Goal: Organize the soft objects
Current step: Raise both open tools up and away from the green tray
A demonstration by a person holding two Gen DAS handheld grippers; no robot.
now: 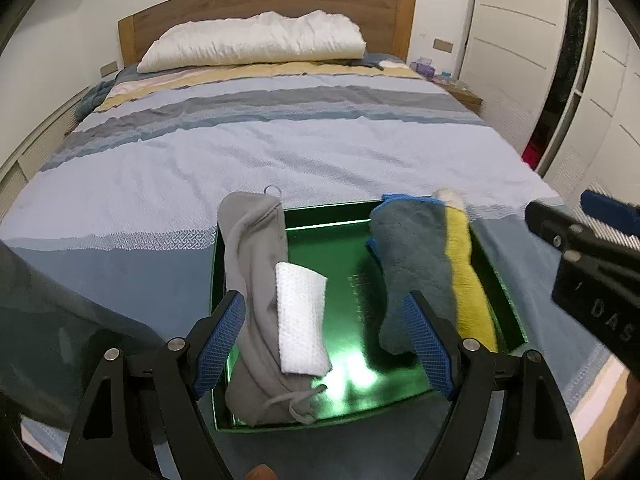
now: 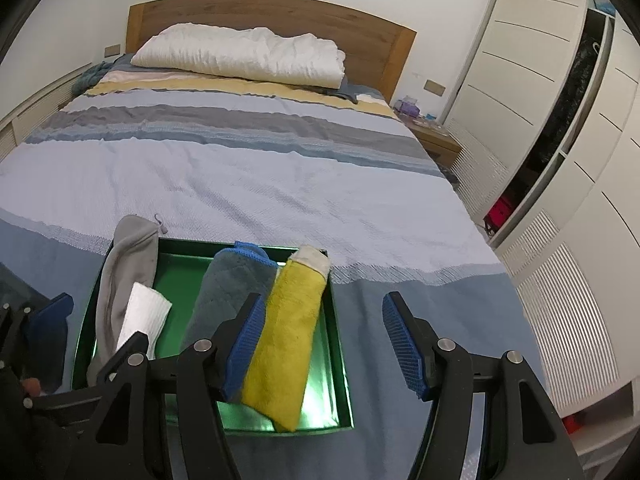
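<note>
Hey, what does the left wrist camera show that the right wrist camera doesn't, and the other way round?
Only the left wrist view shows the drawstring end of the grey pouch at the tray's near edge, and the whole white cloth lying on it.

Only the right wrist view shows the yellow cloth in full, plus the slatted cabinet panel beside the bed.

Both show the green tray on the striped bedspread, the blue-grey cloth, the pillow, and both open grippers, left gripper and right gripper, holding nothing.
</note>
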